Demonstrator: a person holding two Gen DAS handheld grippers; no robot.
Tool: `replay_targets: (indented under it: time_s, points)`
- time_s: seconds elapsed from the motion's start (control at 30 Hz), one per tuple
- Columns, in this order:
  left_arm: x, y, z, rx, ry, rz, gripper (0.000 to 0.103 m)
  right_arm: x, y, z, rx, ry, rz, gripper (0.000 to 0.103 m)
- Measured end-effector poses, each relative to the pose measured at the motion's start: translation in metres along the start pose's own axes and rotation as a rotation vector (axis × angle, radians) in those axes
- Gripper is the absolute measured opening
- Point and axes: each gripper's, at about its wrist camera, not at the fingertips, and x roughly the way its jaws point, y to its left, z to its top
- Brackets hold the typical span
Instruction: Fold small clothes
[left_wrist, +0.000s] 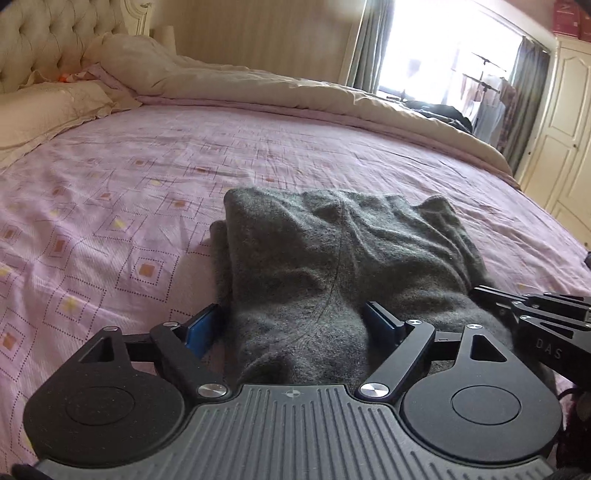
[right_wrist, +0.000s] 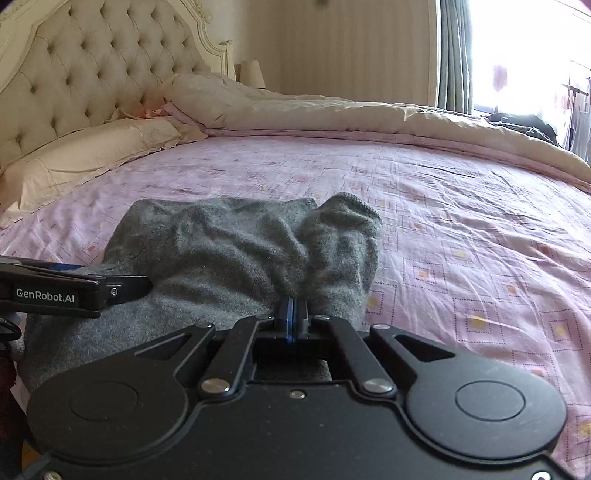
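Note:
A grey knitted garment (left_wrist: 332, 251) lies folded and rumpled on the pink patterned sheet (left_wrist: 110, 221), its near end right in front of both grippers. My left gripper (left_wrist: 291, 314) is open wide; the near left part of the garment lies between its blue pads (left_wrist: 201, 325) without being squeezed. My right gripper (right_wrist: 293, 301) is shut, its blue pads together on a pucker of the garment (right_wrist: 221, 251) at its near right side. Each gripper shows in the other's view: the right one (left_wrist: 480, 293) at the right edge, the left one (right_wrist: 144, 284) at the left edge.
A beige duvet (left_wrist: 295, 92) is heaped along the far side of the bed. A pillow (right_wrist: 92, 155) and a tufted headboard (right_wrist: 92, 62) are at the far left. Dark clothes (left_wrist: 443, 110) lie by the window, and a white wardrobe (left_wrist: 561, 129) stands at the right.

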Motion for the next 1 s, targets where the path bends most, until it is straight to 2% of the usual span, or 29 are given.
replay_targets:
  time_s: [0.3,0.43,0.53,0.6,0.73,0.77,0.8,0.87,0.93,0.97,1.0]
  points:
    - [0.000,-0.002,-0.005,0.008,-0.028,0.007,0.086,0.011,-0.008,0.012,0.025,0.005,0.015,0.000]
    - [-0.002,-0.004,-0.006,0.003,-0.030,0.005,0.086,0.022,-0.019,0.026,0.031,0.017,-0.039,0.000]
    - [-0.002,-0.004,-0.006,-0.001,-0.029,0.004,0.086,0.035,-0.039,0.030,0.088,0.039,-0.055,0.003]
    - [-0.002,-0.003,-0.004,-0.004,-0.025,0.004,0.086,0.038,-0.049,0.031,0.117,0.041,-0.081,0.021]
    - [-0.003,-0.002,0.000,-0.028,-0.016,-0.002,0.087,0.017,-0.062,0.032,0.169,-0.004,-0.107,0.022]
    - [-0.003,-0.001,0.002,-0.039,-0.013,-0.005,0.087,0.010,-0.062,0.032,0.173,-0.017,-0.110,0.029]
    - [-0.004,0.000,0.003,-0.047,-0.010,-0.003,0.088,0.002,-0.062,0.032,0.174,-0.028,-0.111,0.047]
    - [-0.006,-0.001,0.006,-0.060,0.004,0.007,0.090,-0.013,-0.060,0.032,0.170,-0.045,-0.106,0.066]
    - [-0.011,-0.004,0.008,-0.053,0.014,0.022,0.094,-0.027,-0.055,0.028,0.164,-0.059,-0.105,0.069]
    - [-0.015,-0.006,0.009,-0.043,0.013,0.029,0.094,-0.033,-0.053,0.026,0.161,-0.060,-0.105,0.074]
    - [-0.021,-0.008,0.009,-0.032,0.011,0.038,0.095,-0.040,-0.050,0.024,0.164,-0.059,-0.107,0.084]
